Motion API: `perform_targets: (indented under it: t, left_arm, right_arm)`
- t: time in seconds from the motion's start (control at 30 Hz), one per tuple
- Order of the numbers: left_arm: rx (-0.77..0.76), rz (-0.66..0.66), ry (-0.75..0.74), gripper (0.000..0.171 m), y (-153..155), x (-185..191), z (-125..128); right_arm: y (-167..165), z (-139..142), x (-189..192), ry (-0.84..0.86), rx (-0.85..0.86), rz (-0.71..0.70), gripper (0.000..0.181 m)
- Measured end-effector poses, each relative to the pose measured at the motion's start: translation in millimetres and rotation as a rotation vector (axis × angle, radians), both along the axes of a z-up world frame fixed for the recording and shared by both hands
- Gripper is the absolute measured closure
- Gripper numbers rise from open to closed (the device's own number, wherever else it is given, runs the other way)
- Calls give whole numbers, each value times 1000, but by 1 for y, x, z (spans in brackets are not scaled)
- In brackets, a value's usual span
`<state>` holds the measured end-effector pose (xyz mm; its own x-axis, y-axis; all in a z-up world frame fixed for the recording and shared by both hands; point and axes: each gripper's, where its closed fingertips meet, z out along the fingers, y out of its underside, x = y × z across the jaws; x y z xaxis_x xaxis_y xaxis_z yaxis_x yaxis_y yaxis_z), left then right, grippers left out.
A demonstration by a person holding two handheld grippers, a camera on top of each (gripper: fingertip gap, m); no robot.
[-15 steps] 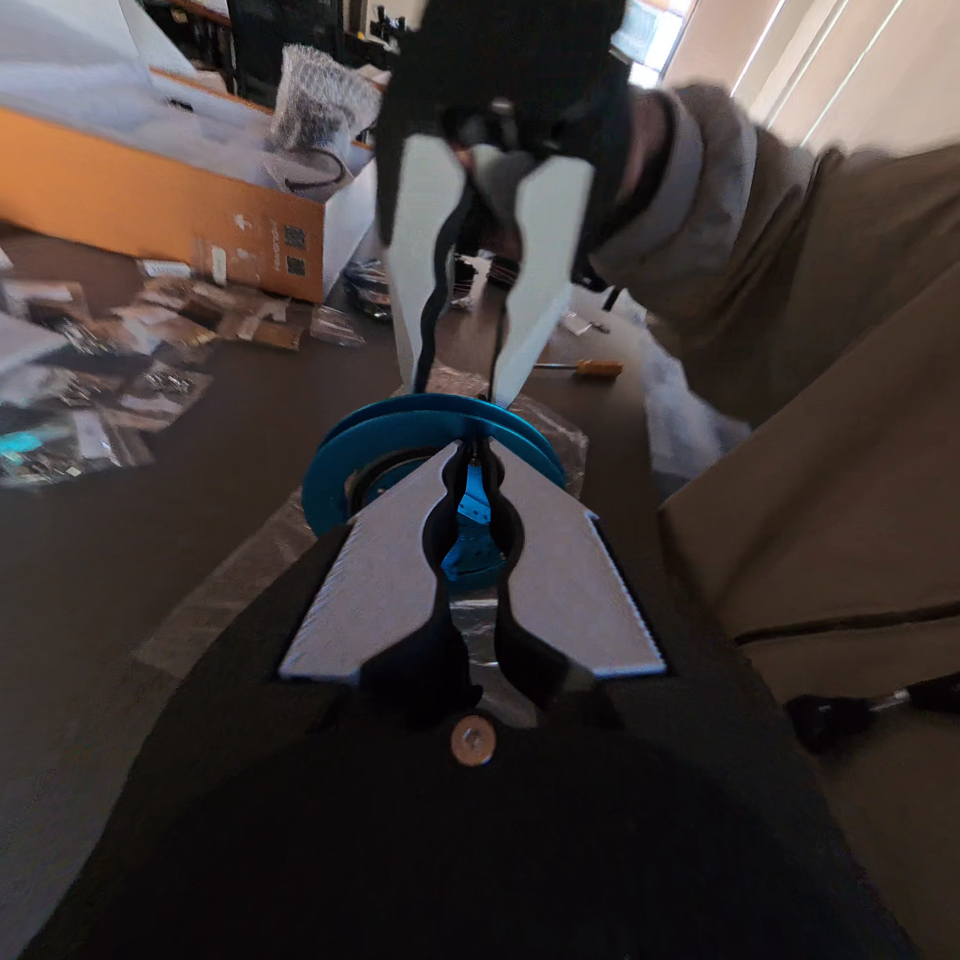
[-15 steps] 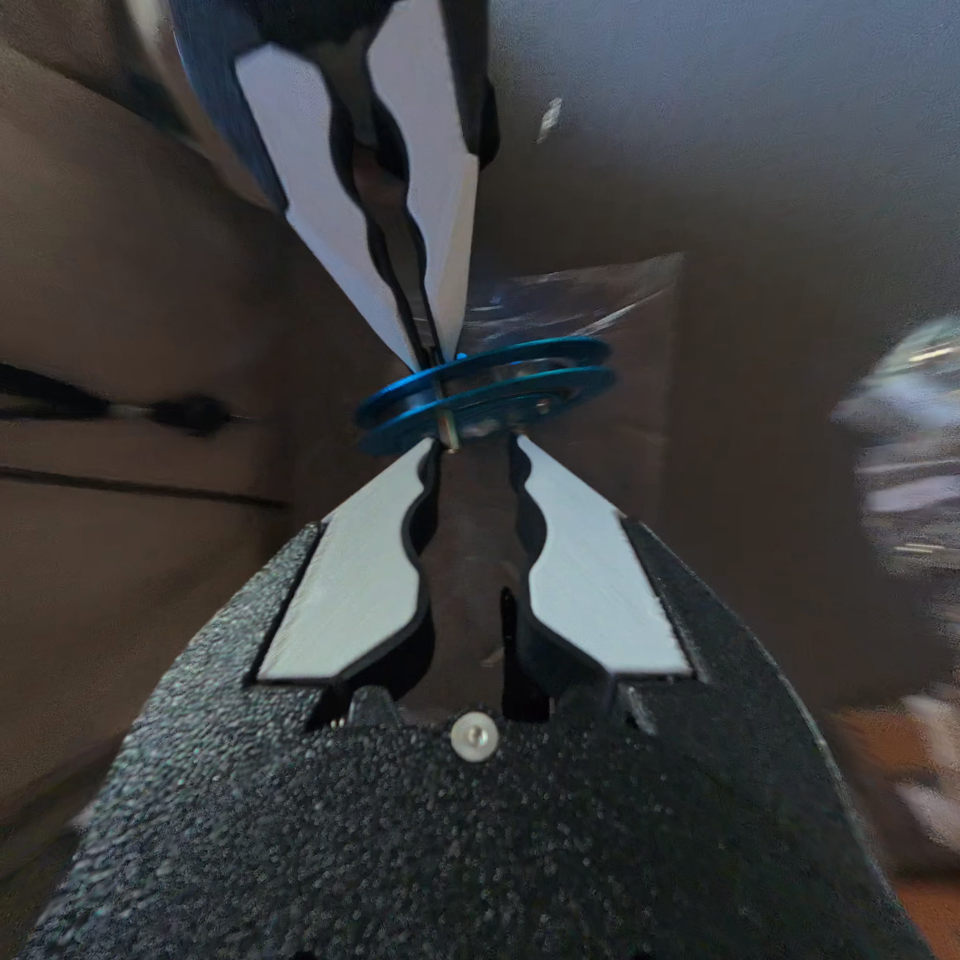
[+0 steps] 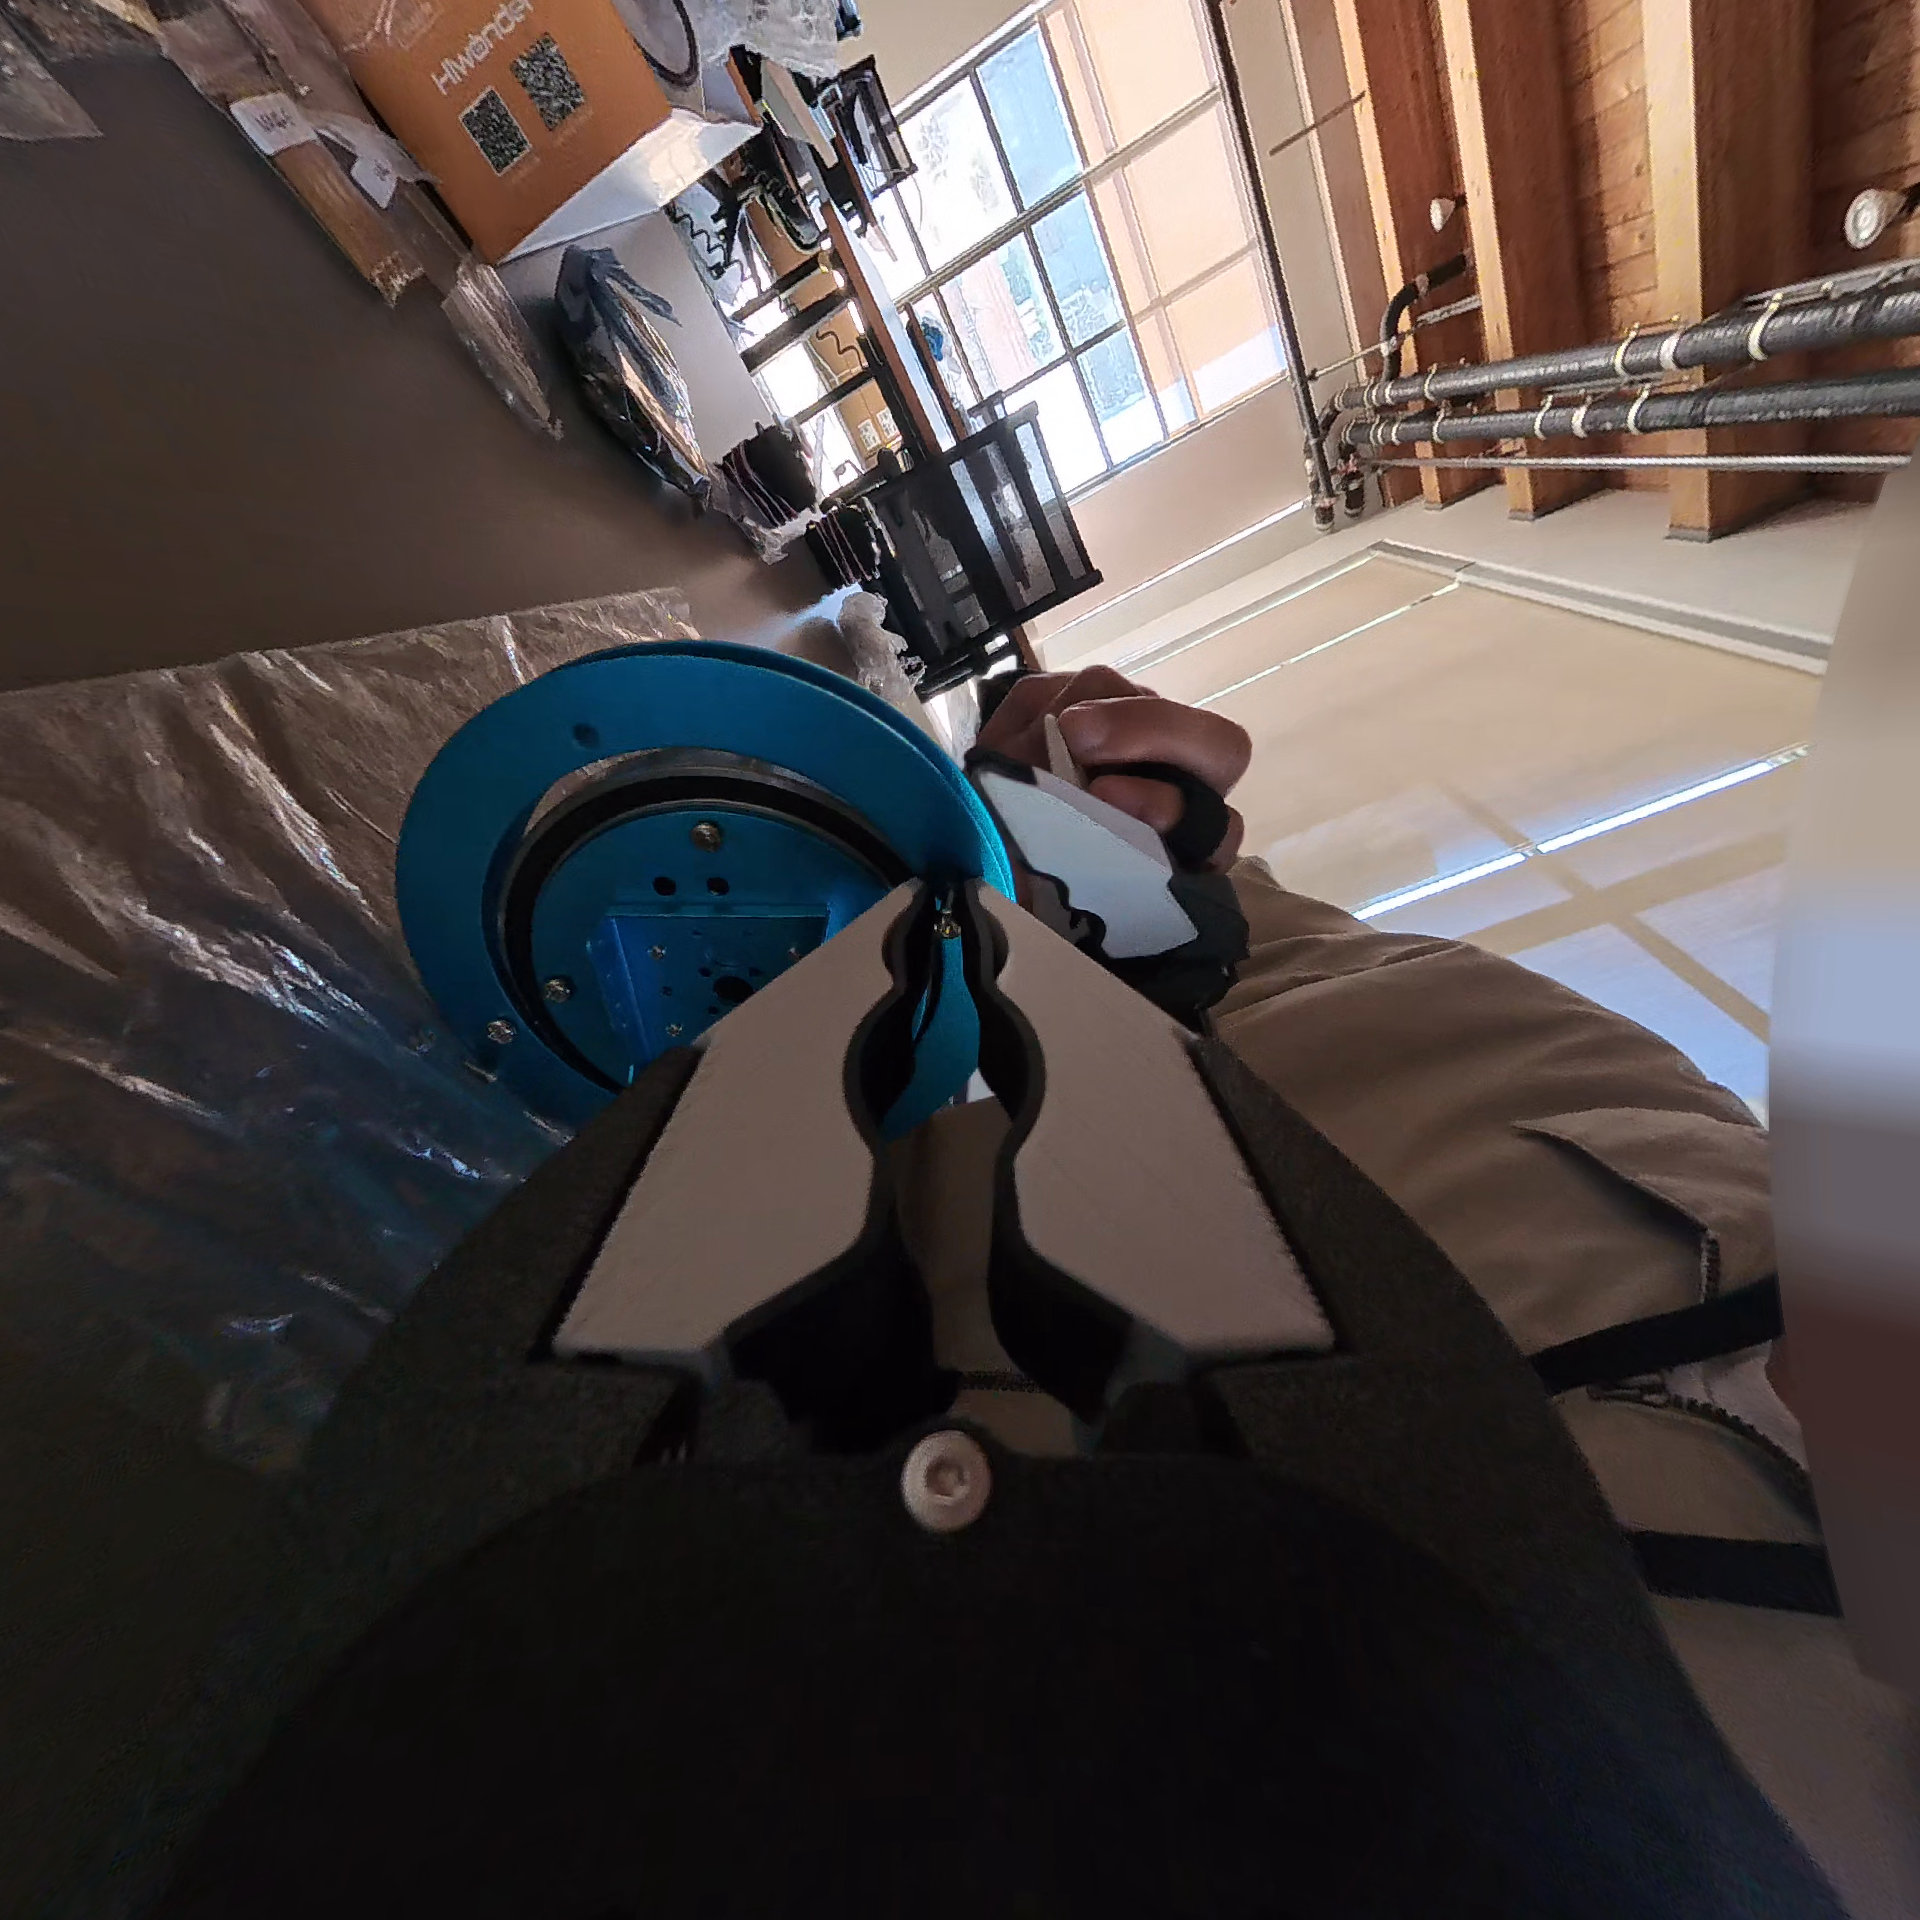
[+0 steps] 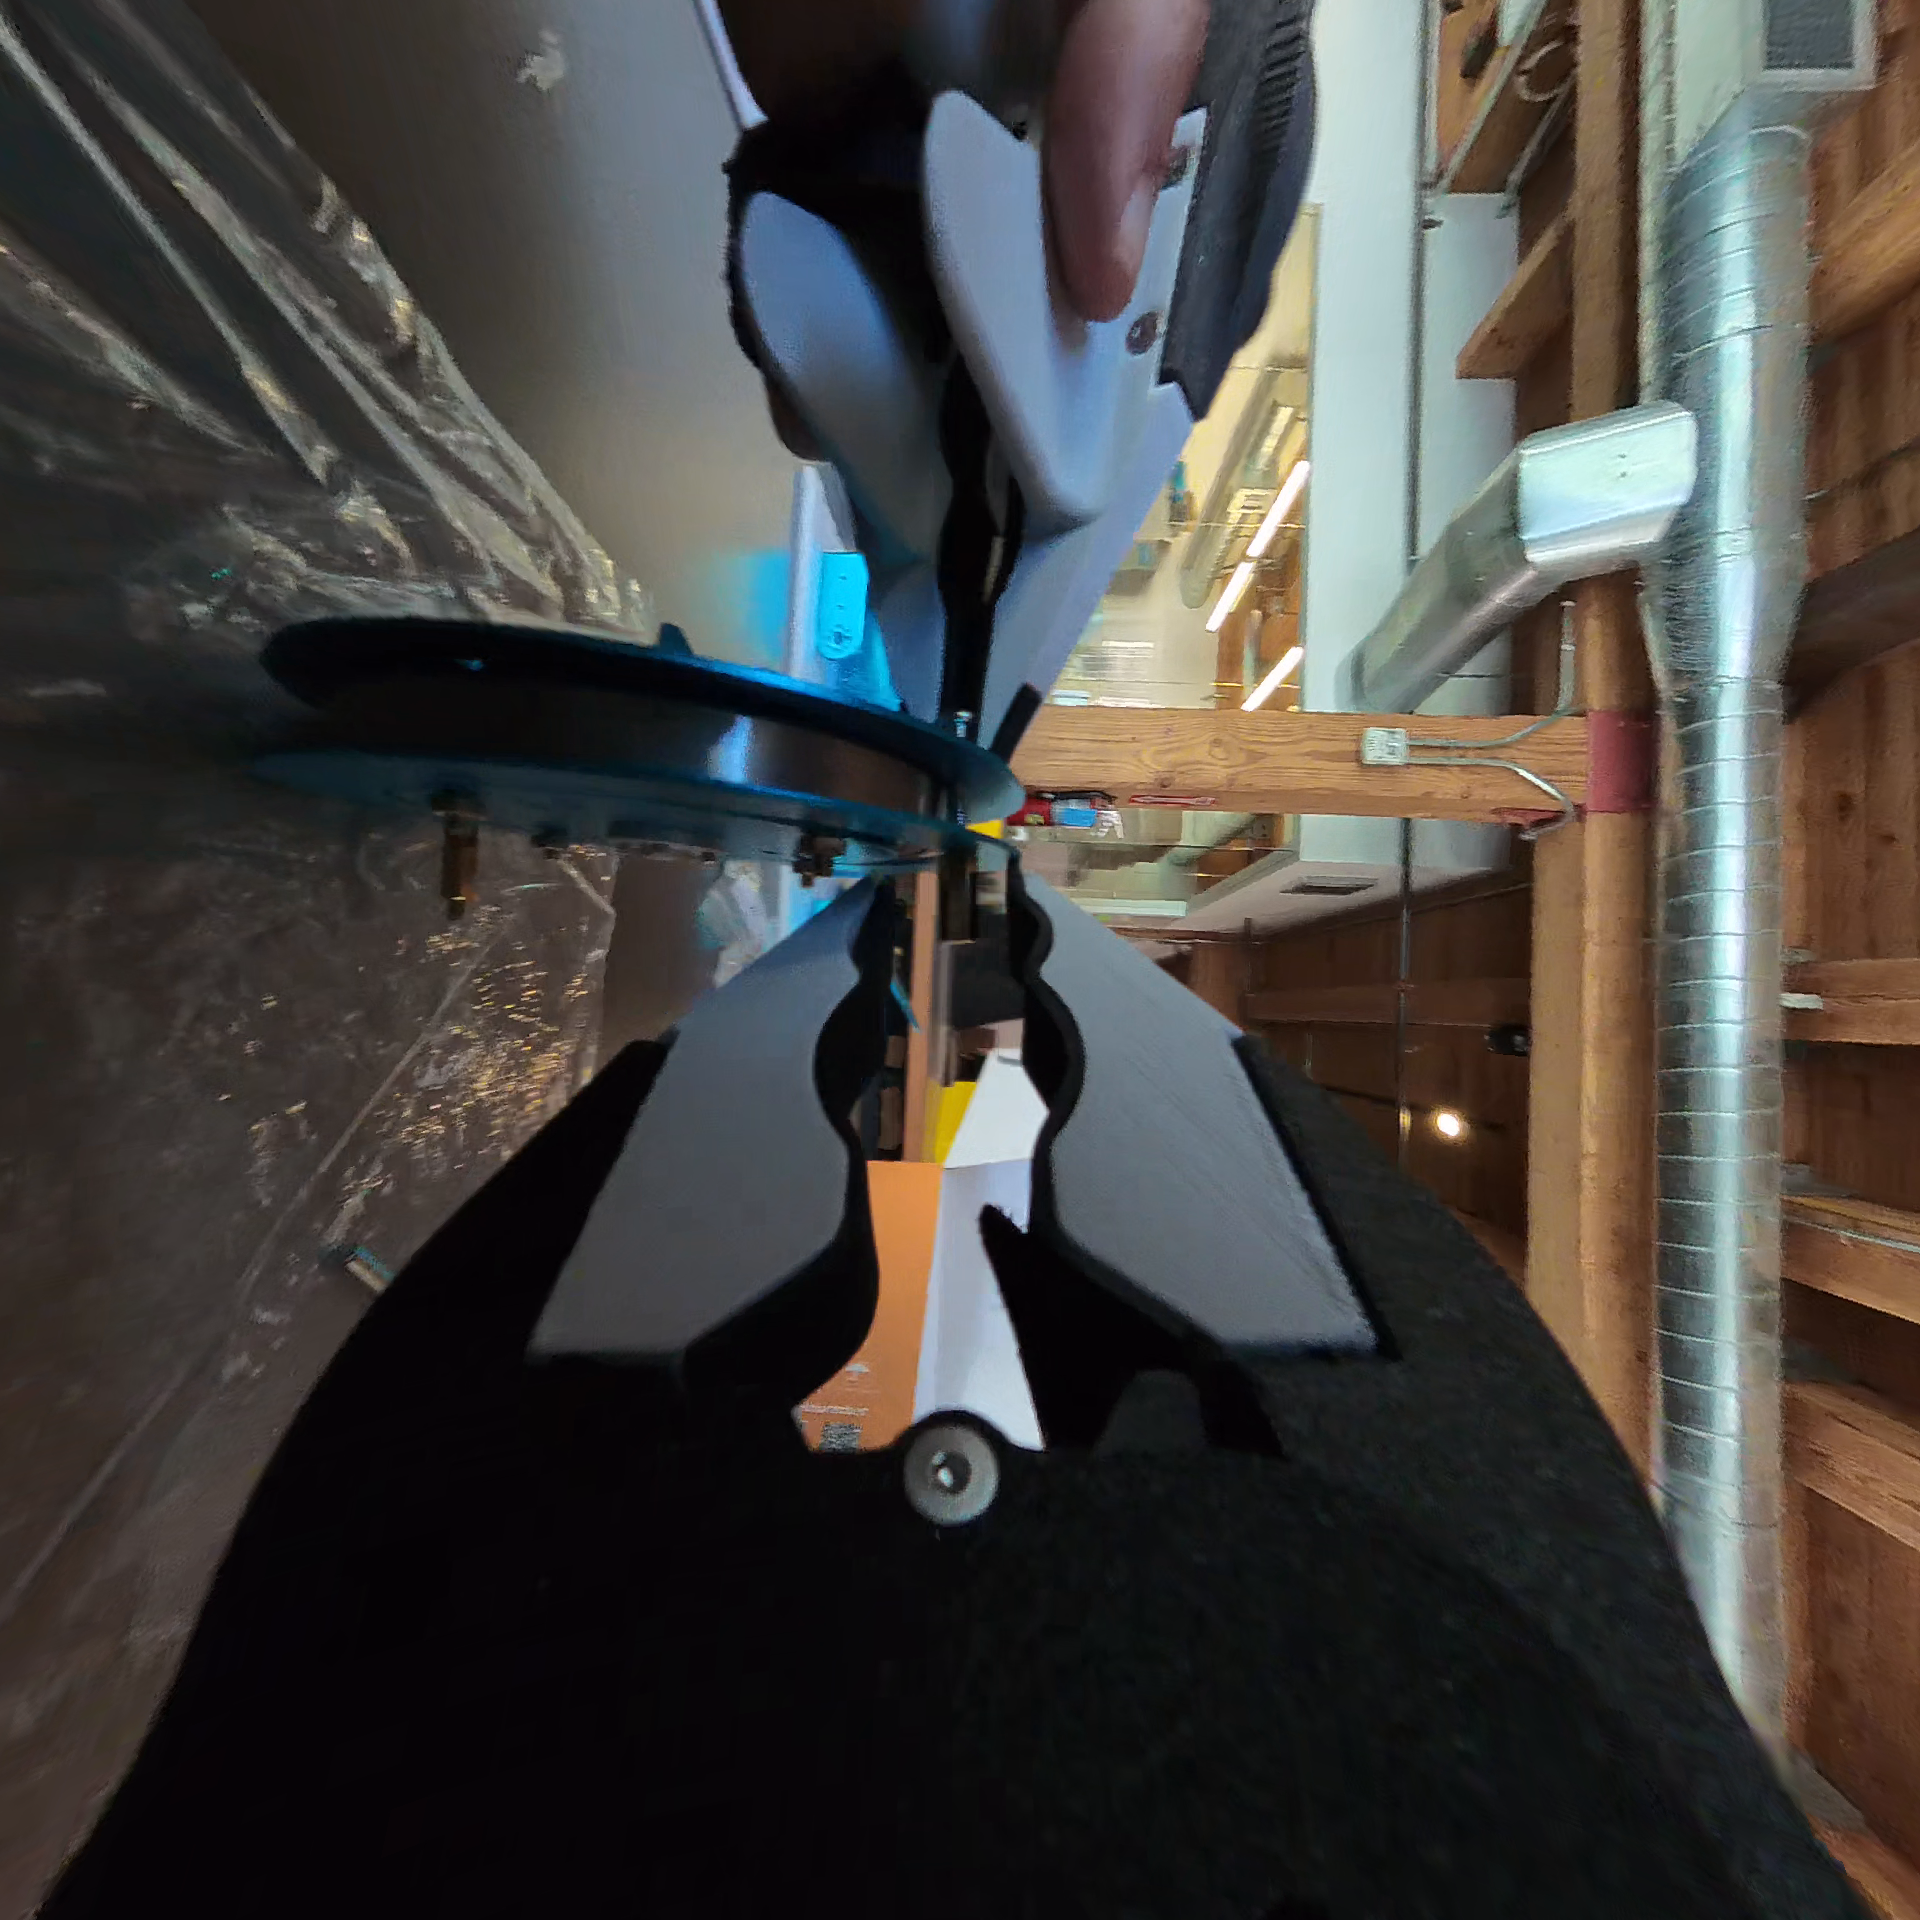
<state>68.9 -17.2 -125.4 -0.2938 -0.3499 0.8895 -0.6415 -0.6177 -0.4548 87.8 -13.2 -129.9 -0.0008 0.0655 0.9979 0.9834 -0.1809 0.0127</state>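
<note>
Gently now: hold left gripper (image 3: 940, 902) nearly closed on blue disc (image 3: 665, 727) rim. Hold right gripper (image 4: 951, 891) pinched narrow on same rim, without twisting.

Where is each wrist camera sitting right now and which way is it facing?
Left wrist view: sits behind the left gripper, tipped sideways, looking along its fingers at the blue disc assembly face-on, above clear plastic wrap; the right gripper, a hand and tan clothing show.
Right wrist view: sits behind the right gripper, seeing the disc assembly edge-on; the left gripper and a thumb show opposite.
Shared: the disc, pinched from opposite sides of its rim, both grippers, the wrap.
</note>
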Motion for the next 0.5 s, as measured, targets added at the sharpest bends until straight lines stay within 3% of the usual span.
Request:
perform_targets:
  t: [0.2, 0.4, 0.5]
  left_arm:
    - [-55, 25, 13, 170, 6, 0, 0]
    - [238, 40, -137, 171, 7, 0, 0]
    - [341, -15, -210, 169, 8, -1, 1]
  right_arm:
    - [0, 2, -2, 3, 27, -15, 177]
    - [4, -9, 1, 416, -304, -50, 177]
    - [9, -7, 3, 260, -245, -27, 177]
